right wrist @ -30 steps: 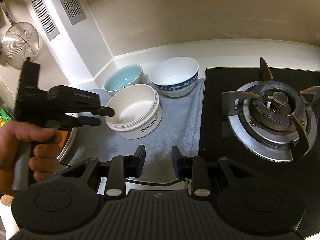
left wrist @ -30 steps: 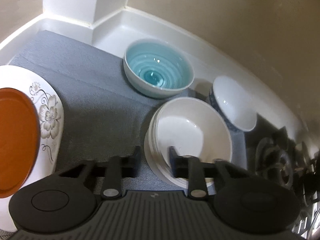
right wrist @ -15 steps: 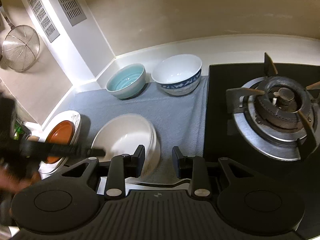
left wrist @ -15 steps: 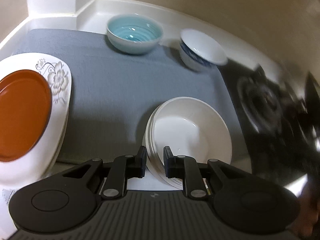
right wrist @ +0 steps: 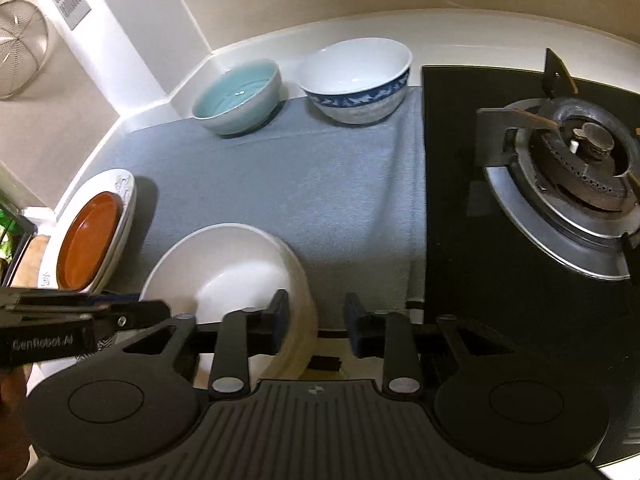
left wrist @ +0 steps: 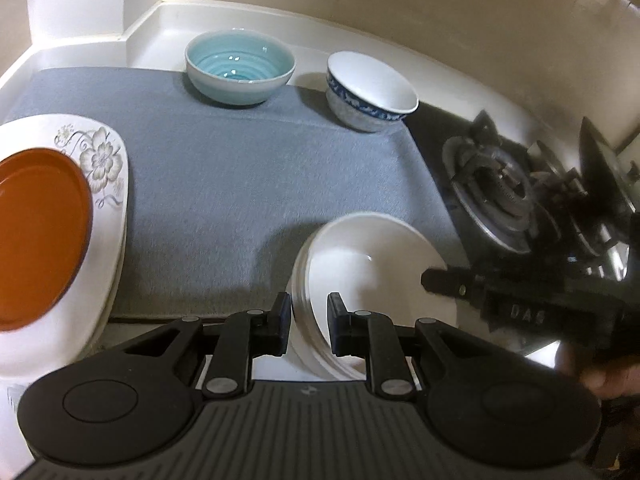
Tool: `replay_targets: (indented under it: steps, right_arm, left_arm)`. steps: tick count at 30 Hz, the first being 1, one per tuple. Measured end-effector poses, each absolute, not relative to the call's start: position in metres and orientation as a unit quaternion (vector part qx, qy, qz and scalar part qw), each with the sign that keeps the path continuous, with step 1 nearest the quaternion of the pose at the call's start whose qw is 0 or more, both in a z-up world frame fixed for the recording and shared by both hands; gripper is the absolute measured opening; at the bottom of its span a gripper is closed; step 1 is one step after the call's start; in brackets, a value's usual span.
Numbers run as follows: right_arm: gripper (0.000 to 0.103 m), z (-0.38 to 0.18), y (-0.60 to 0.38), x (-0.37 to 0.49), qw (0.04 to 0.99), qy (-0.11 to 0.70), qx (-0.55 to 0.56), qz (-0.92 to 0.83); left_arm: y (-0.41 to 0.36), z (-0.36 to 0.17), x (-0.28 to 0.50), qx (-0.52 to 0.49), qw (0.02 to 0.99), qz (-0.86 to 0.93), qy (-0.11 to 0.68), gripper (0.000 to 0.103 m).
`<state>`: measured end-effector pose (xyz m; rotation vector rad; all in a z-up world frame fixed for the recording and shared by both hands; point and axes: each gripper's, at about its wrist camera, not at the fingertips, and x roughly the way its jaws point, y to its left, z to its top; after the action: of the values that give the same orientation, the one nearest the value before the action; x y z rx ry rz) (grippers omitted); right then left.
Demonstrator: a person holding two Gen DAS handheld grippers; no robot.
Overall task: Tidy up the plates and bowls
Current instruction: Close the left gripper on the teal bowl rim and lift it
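Observation:
A plain white bowl (left wrist: 372,264) sits tilted at the front edge of the grey mat (left wrist: 240,168). My left gripper (left wrist: 308,320) is shut on its near-left rim. In the right wrist view, the white bowl (right wrist: 224,272) has its right wall between the fingers of my right gripper (right wrist: 316,318). Those jaws are closing, and a gap still shows beside the outer finger (right wrist: 354,320). A teal bowl (left wrist: 240,64) and a blue-patterned bowl (left wrist: 372,92) stand at the back. At the left, an orange plate (left wrist: 36,236) lies on a floral white plate (left wrist: 104,160).
A black gas hob with a burner (right wrist: 580,152) borders the mat (right wrist: 300,184) on the right. White counter walls close the back and left. A wire strainer (right wrist: 20,60) hangs on the far left wall. A hand holds each gripper's handle.
The left gripper has dragged the white bowl from beside the other bowls to the mat's front edge. The right gripper has dropped over the bowl's right rim and narrowed its jaws.

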<state>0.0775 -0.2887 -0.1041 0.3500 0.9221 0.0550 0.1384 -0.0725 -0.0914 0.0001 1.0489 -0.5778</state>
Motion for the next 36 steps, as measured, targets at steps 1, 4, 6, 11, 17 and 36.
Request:
replay_targets:
  steps: [1, 4, 6, 11, 17, 36]
  right_arm:
    - [0.017, -0.103, -0.285, 0.077, 0.88, 0.445, 0.165, 0.025]
    - [0.014, -0.1, -0.275, 0.078, 0.878, 0.454, 0.147, 0.017]
    - [0.014, -0.099, -0.271, 0.078, 0.876, 0.46, 0.144, 0.01]
    - [0.015, -0.089, -0.269, 0.072, 0.879, 0.451, 0.154, -0.02]
    - [0.018, -0.069, -0.265, 0.054, 0.892, 0.419, 0.158, -0.066]
    - [0.018, -0.034, -0.258, 0.003, 0.89, 0.383, 0.185, -0.164]
  left_arm:
    - [-0.071, -0.089, 0.141, -0.003, 0.826, -0.278, 0.491, 0.02]
    - [-0.066, -0.08, 0.154, -0.016, 0.828, -0.298, 0.475, 0.021]
    - [-0.059, -0.074, 0.167, -0.032, 0.83, -0.301, 0.468, 0.021]
    - [-0.038, -0.066, 0.208, -0.08, 0.848, -0.277, 0.445, 0.021]
    - [-0.027, -0.07, 0.272, -0.128, 0.862, -0.223, 0.437, 0.026]
    - [-0.055, -0.111, 0.37, -0.171, 0.84, -0.186, 0.479, 0.019]
